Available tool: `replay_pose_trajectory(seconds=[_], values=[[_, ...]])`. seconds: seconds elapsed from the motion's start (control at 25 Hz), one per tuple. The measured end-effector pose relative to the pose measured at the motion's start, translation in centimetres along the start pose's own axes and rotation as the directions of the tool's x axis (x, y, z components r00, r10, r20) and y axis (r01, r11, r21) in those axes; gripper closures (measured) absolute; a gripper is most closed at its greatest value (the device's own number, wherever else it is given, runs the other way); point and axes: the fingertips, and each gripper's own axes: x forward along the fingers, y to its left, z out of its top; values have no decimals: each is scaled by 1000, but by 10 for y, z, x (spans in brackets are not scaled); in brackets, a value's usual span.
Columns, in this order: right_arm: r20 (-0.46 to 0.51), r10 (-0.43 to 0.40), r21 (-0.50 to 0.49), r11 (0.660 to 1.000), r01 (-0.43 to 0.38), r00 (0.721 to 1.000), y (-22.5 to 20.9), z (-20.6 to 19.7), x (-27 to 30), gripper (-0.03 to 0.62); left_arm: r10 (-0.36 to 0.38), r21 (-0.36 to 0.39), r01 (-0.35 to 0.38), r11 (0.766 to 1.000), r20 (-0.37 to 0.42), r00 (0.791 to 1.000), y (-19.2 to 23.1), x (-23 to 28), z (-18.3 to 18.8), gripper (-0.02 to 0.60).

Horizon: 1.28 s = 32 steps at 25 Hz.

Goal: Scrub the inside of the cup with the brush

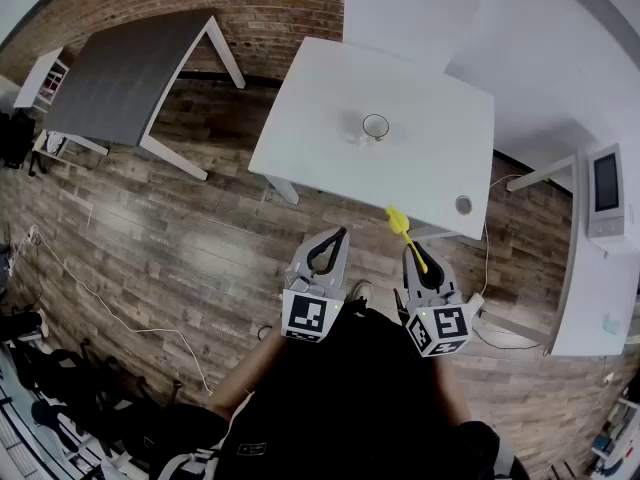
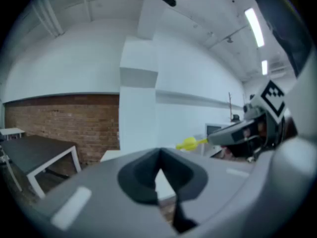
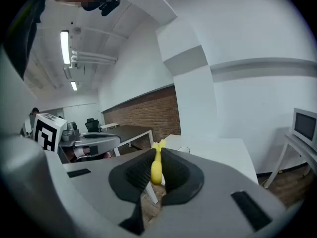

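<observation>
A clear glass cup (image 1: 375, 126) stands near the middle of the white table (image 1: 330, 158); in the right gripper view the cup (image 3: 184, 150) shows small on the table (image 3: 218, 150) ahead. My right gripper (image 1: 412, 256) is shut on a yellow brush (image 1: 404, 232), whose head points toward the table's near edge. The brush (image 3: 156, 166) sits between the dark pads in the right gripper view. My left gripper (image 1: 337, 236) is shut with nothing in it, held over the floor short of the table. From the left gripper (image 2: 159, 168) the brush (image 2: 189, 143) shows at right.
A grey table (image 1: 125, 73) stands at the far left over wood floor. A brick wall (image 1: 270, 3) runs behind. A round cable port (image 1: 463, 205) sits at the white table's near right corner. A white shelf with a small appliance (image 1: 606, 190) is at the right.
</observation>
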Motion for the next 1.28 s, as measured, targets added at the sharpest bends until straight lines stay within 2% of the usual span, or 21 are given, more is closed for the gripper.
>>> replay_pose_trajectory(seconds=[0.52,0.76,1.04,1.28], values=[[5,-13,-1,1000,13,1000,-6,-1,-9,563,-3,12,3,1000,0,1000,-9,0,1,578],[29,-42,39,998,41,999,-23,1,-17,563,1,23,-1,1000,-1,1000,-19,5,2,578],[30,-19,37,999,18,999,-39,-5,-29,563,28,27,-28,999,-13,1000,-37,12,1,578],[27,20,38,999,-21,999,-59,-11,-39,563,7,12,-7,1000,0,1000,-70,22,3,578]])
